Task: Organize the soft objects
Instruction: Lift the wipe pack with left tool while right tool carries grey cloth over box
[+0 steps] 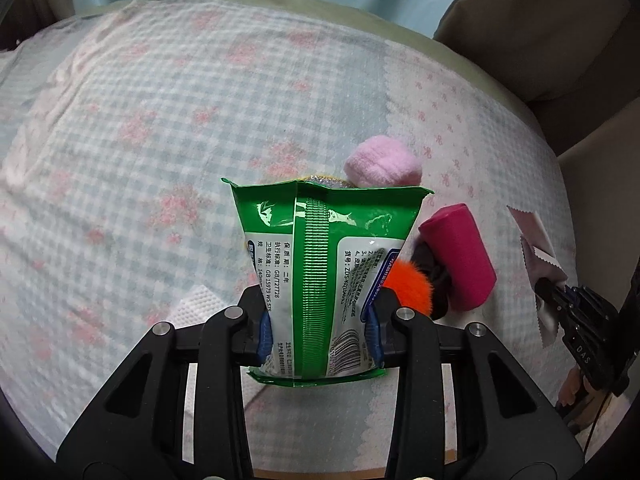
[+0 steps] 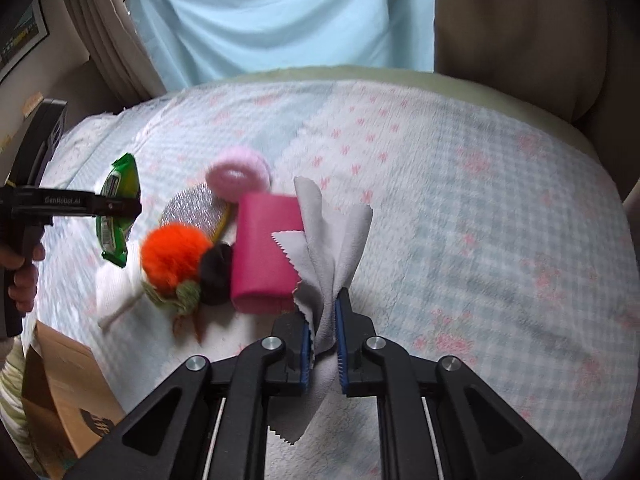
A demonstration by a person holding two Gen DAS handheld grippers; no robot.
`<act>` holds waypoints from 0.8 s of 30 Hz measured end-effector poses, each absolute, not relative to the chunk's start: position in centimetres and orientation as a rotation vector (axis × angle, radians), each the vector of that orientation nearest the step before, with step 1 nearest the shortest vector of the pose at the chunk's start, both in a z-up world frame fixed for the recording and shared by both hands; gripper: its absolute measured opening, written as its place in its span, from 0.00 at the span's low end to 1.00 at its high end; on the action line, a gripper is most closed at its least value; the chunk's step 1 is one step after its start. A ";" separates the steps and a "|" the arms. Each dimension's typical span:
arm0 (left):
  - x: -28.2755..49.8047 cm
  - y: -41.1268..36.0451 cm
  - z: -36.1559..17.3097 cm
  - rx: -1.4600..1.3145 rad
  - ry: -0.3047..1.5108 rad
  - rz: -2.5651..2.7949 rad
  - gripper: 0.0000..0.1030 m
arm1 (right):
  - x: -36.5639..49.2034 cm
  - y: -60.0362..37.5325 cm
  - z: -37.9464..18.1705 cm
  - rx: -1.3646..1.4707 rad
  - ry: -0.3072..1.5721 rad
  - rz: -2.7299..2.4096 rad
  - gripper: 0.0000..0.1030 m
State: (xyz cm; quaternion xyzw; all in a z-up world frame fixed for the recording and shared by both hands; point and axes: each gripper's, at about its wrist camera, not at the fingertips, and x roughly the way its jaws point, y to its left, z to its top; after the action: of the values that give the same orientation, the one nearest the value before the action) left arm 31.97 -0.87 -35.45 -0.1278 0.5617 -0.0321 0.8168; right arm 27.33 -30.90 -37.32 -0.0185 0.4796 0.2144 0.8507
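Left tool [image 1: 320, 332] clamped on a green wipes pack [image 1: 320, 280], blue pads [image 1: 264, 336] pressed into its two sides near the barcode end, pack upright between the fingers and lifted clear of the bed [image 1: 160, 120]. Seen from the right wrist view as a thin green edge [image 2: 116, 216] gripped by the left tool [image 2: 120, 206], with a hand [image 2: 22, 276] on the handle at the picture's left edge.

Right tool [image 2: 322, 344] closed tight on a grey cloth [image 2: 332, 240] with zigzag-cut edges, folds fanning upward beyond the fingertips and a corner hanging below them. From the left wrist view, the same cloth [image 1: 536, 236] pinched in the right tool [image 1: 548, 296] at the far right.

On the checked, flower-printed bedcover, a loose cluster: pink fluffy ring [image 2: 238, 174] at the far side, touching a silvery round pad [image 2: 196, 210]; orange pompom [image 2: 174, 254] just beside a small black item [image 2: 216, 276], possibly a hair tie, too blurred to tell; magenta block [image 2: 266, 254] lying against the black item and partly behind the grey cloth. Greenish knitted bit [image 2: 182, 294] under the pompom. White folded tissue [image 1: 196, 302] flat on the cover, behind the left tool. Brown cardboard box [image 2: 68, 392] at the lower left corner, by the bed's near edge. Pale blue curtain [image 2: 280, 12] behind the bed.
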 end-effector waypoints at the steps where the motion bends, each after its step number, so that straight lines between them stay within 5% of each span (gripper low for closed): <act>1: 31.7 -0.9 -34.8 -0.275 1.191 -0.071 0.31 | 27.2 -30.9 -36.7 -0.041 1.001 0.443 0.10; 24: 15.8 -0.9 -17.3 -0.230 1.096 -0.148 0.31 | 14.1 -26.5 -17.4 0.029 0.877 0.344 0.10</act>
State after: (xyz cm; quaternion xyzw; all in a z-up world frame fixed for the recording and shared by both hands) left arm 15.79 -0.94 -17.32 -0.1091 0.5194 -0.0702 0.8446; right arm 14.10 -26.53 -17.43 0.0141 0.4226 0.1657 0.8910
